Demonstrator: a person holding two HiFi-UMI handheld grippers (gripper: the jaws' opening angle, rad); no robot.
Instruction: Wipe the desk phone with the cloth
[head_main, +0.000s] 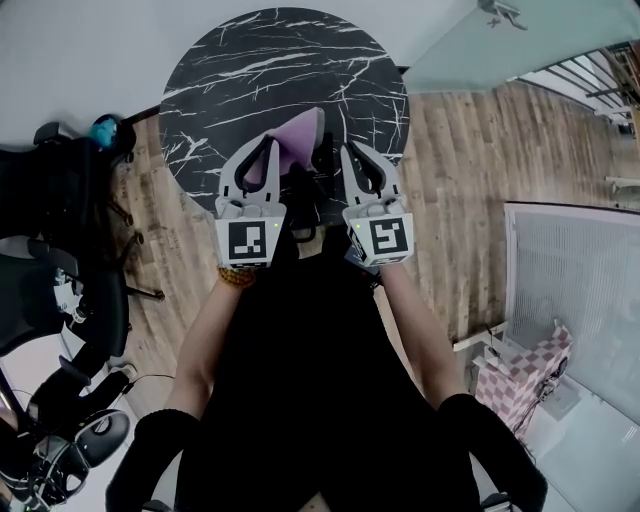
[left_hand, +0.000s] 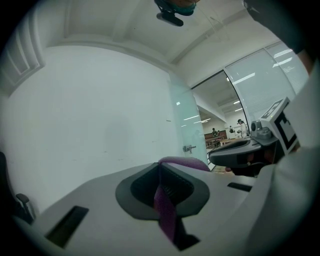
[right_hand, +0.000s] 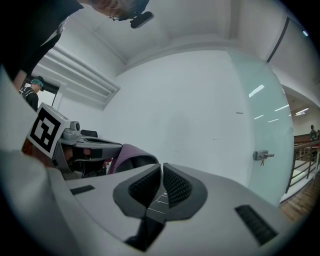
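My left gripper (head_main: 270, 142) is shut on a purple cloth (head_main: 300, 135), and both are held over the near edge of the round black marble table (head_main: 230, 70). In the left gripper view a strip of the cloth (left_hand: 165, 210) runs between the closed pads, and a fold bulges past the tips. My right gripper (head_main: 350, 150) hangs just to the right, shut, with nothing between its pads (right_hand: 177, 187). The right gripper view shows the cloth (right_hand: 125, 155) beside the left gripper (right_hand: 90, 150). A black shape (head_main: 303, 205) sits between the grippers, mostly hidden. I cannot tell whether it is the desk phone.
Black office chairs (head_main: 60, 200) stand on the wooden floor to the left of the table. A white panel (head_main: 570, 290) and a pink checked item (head_main: 525, 375) are at the right. A glass partition (head_main: 500, 45) rises behind the table at the right.
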